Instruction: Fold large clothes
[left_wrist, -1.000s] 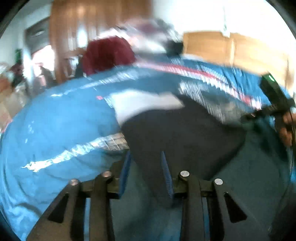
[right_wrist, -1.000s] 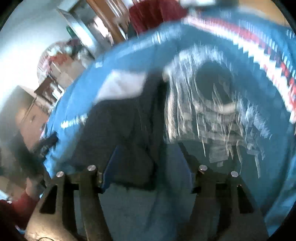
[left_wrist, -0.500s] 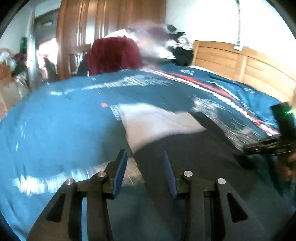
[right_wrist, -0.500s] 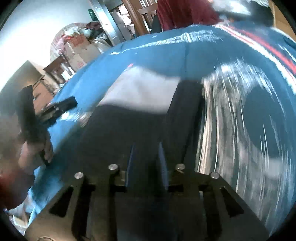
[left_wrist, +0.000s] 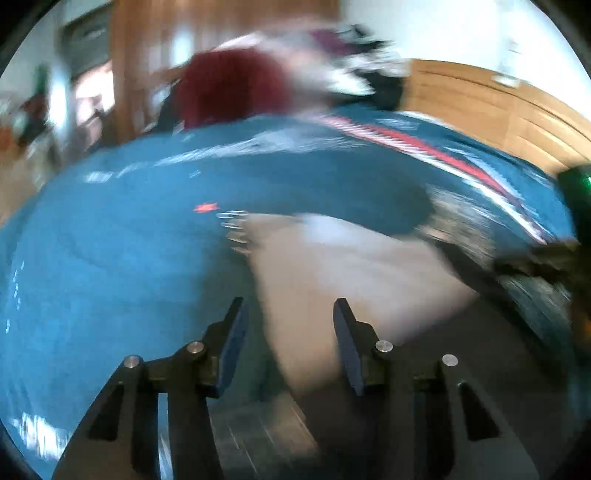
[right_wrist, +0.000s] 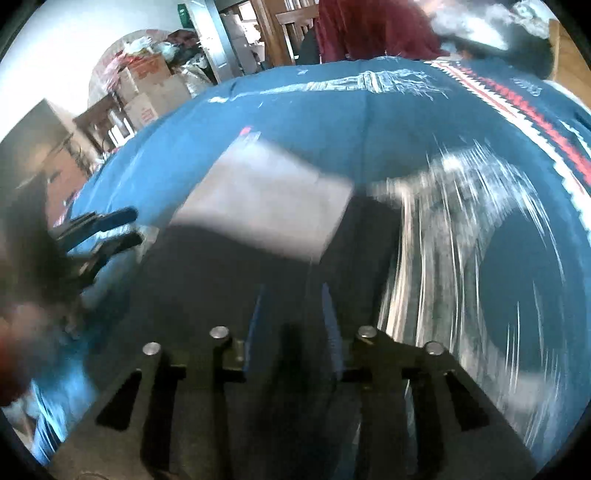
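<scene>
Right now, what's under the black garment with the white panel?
The black garment lies on a blue patterned bedspread, which shows all around it. The bedspread's white print runs under the garment's right edge. Anything else beneath is covered, and the frames are blurred.

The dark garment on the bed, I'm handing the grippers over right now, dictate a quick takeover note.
Left gripper: open, empty, at the near left edge of the dark garment, by its pale panel.
Right gripper: fingers close together over dark cloth; the blur hides whether they grip it.
The garment lies spread on the blue bedspread, pale panel at the far end.
Done: garment laid out; how far it is folded cannot be told.
Left: probably take both near corners and fold toward the pale panel.
</scene>
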